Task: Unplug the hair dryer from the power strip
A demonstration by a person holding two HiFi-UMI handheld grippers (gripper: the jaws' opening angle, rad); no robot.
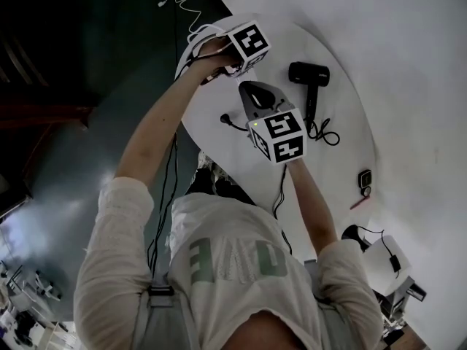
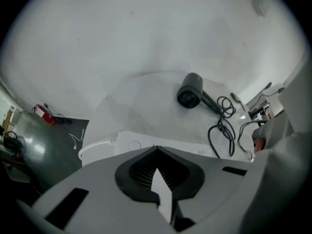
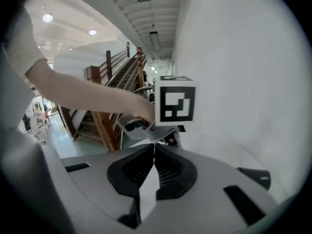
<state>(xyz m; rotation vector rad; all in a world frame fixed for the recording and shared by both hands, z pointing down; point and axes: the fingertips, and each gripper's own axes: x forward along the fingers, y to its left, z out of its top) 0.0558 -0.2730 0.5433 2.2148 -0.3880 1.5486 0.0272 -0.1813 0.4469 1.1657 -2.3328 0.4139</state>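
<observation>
The black hair dryer (image 1: 309, 75) lies on the round white table (image 1: 343, 108), its cord (image 1: 322, 131) coiled beside it. A black plug (image 1: 225, 119) lies loose on the table, apart from the power strip. The white power strip (image 2: 141, 143) sits at the table's far left edge, just beyond my left gripper (image 2: 156, 148), whose jaws are shut and empty right above it. In the head view the left gripper (image 1: 235, 63) and hand hide the strip. My right gripper (image 1: 244, 86) hangs above the table near the plug, shut with nothing between its jaws (image 3: 154, 145).
A small black device (image 1: 365, 179) and a red pen (image 1: 359, 203) lie at the table's right edge. A white cable (image 1: 191, 9) trails over the far edge onto the dark floor. A white wall stands behind the table. A wooden staircase (image 3: 105, 106) rises beyond.
</observation>
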